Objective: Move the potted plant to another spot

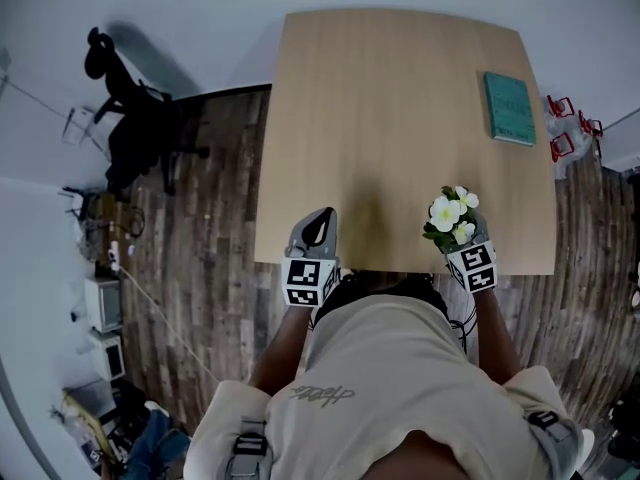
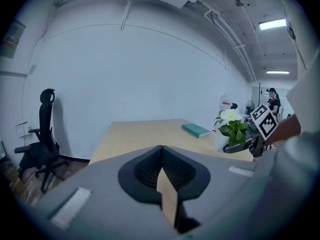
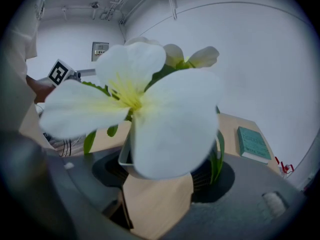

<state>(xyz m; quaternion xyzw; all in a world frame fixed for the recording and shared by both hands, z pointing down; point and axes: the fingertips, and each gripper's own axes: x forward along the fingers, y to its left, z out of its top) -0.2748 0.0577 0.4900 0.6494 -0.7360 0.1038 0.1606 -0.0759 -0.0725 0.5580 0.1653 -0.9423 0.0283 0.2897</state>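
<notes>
Grip status: right gripper (image 1: pixel 468 244) is clamped on the potted plant (image 1: pixel 452 218), with one jaw on each side of the small white pot (image 3: pixel 126 153), as its own view shows. The white flowers (image 3: pixel 145 96) fill most of that view. Plant stands upright, stem axis vertical, leaves and blooms rising above the jaws. Location: over the near edge of the counter (image 1: pixel 380 118), on the right-hand side, just in front of the person. Whether the pot base touches the wood or hangs just above it cannot be read with certainty. Bare wood shows beneath the pot in the right gripper view, so it looks lifted. Left gripper (image 1: pixel 320 220) is pressed together with nothing between its jaws. It is at the same near edge, to the left of the plant and well apart from it. Key relation for the coming move: the plant already lies within the right gripper, so the right hand alone carries it. Open wood lies ahead and to the left, toward the far edge. A green book (image 1: pixel 509 108) lies at the far right, roughly straight ahead of the plant. Judgement: a set-down toward the centre or left avoids the book. The pot must be kept upright, since the blooms probably make it top-heavy.
</notes>
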